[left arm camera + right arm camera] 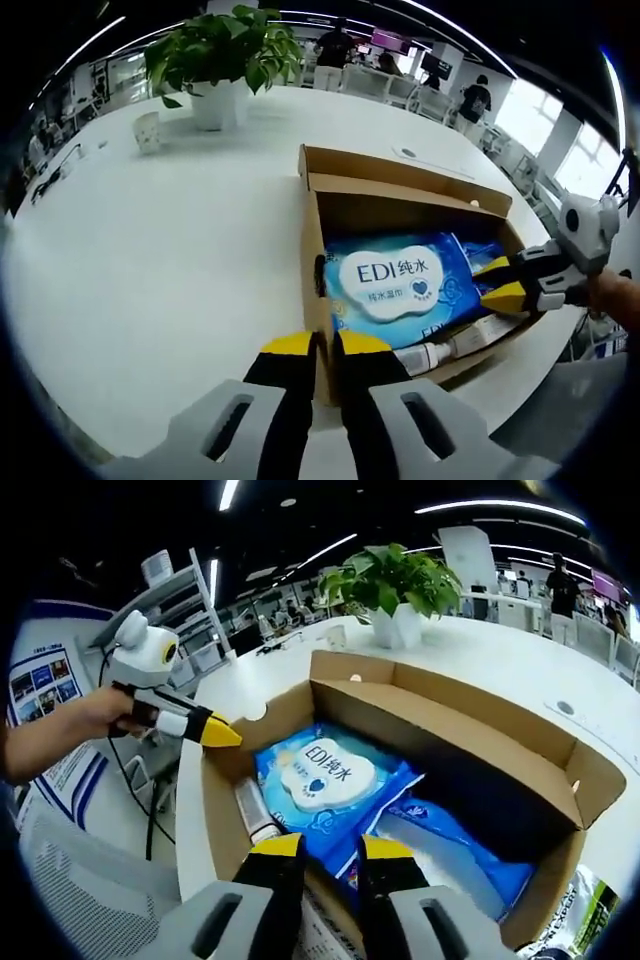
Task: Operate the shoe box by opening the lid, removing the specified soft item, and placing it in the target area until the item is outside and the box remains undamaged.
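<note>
- The shoe box [410,200] is a plain brown cardboard one, sitting open on a big white table [150,270]. Its lid flap [450,735] stands up along one long side.
- Inside, lying flat and face up, is a blue and white wet wipes pack [400,285] with "EDI" printed on a white label. That's the soft thing, and it's still in the box.
- Next to it in the box is a second blue soft pack [440,845], plus a small white tube or bottle [430,355] lying along the near wall in the left gripper view.
- The left gripper [326,345] has its yellow-tipped jaws nearly together, straddling the box's near corner edge. I honestly can't tell if they're pinching the cardboard or just resting there.
- In the right gripper view you see that same gripper coming in from the left, held by a hand [95,715], with its tip right at the box rim.
- The right gripper [332,848] sits low at the box's near edge just over the wipes, jaws close with a narrow gap. From the left gripper view it reaches in from the right, its yellow tips at the wipes pack's edge; I can't tell if it's grabbing anything.
- A potted plant [225,60] in a white pot sits on the far side of the table, with a small white cup [148,132] near it.
- People are standing around in the office, far back.
</note>
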Available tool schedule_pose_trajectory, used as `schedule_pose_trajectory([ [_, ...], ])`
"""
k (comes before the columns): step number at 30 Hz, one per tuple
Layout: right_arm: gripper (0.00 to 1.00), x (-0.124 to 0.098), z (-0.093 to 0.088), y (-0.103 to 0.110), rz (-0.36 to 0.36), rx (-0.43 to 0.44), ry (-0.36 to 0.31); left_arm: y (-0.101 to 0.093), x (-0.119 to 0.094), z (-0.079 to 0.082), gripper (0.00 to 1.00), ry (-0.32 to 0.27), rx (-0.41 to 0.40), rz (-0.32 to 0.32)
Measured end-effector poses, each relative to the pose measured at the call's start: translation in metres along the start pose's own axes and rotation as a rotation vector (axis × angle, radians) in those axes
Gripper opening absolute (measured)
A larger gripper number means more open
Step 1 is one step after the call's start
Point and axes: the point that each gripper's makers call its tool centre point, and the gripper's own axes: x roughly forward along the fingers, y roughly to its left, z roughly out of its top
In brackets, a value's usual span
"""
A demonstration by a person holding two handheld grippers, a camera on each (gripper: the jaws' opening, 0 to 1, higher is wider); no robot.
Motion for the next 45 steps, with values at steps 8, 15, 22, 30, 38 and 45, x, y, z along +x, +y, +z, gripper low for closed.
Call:
schedule_pose_trajectory([
  [8, 0.17, -0.005, -0.001, -0.006, -0.024, 0.022, 0.003, 0.0, 0.0, 0.0, 0.05, -0.001, -0.004, -0.004],
  [15, 0.21, -0.002, -0.002, -0.001, 0.003, 0.033, -0.006, 0.0, 0.0, 0.0, 0.05, 0.0, -0.005, -0.005],
  [22, 0.2, 0.006, 0.003, -0.001, 0.016, 0.06, -0.024, 0.0, 0.0, 0.0, 0.05, -0.001, -0.008, -0.005],
  [30, 0.18, 0.017, 0.008, -0.001, 0.016, 0.102, -0.031, 0.0, 0.0, 0.0, 0.05, 0.001, -0.01, -0.006],
  [38, 0.15, 0.024, 0.007, -0.003, -0.007, 0.127, -0.011, -0.001, 0.0, 0.0, 0.05, -0.002, -0.015, -0.005],
  [45, 0.09, 0.032, 0.005, -0.008, -0.045, 0.144, 0.012, -0.001, -0.001, 0.0, 0.05, -0.005, -0.016, -0.003],
])
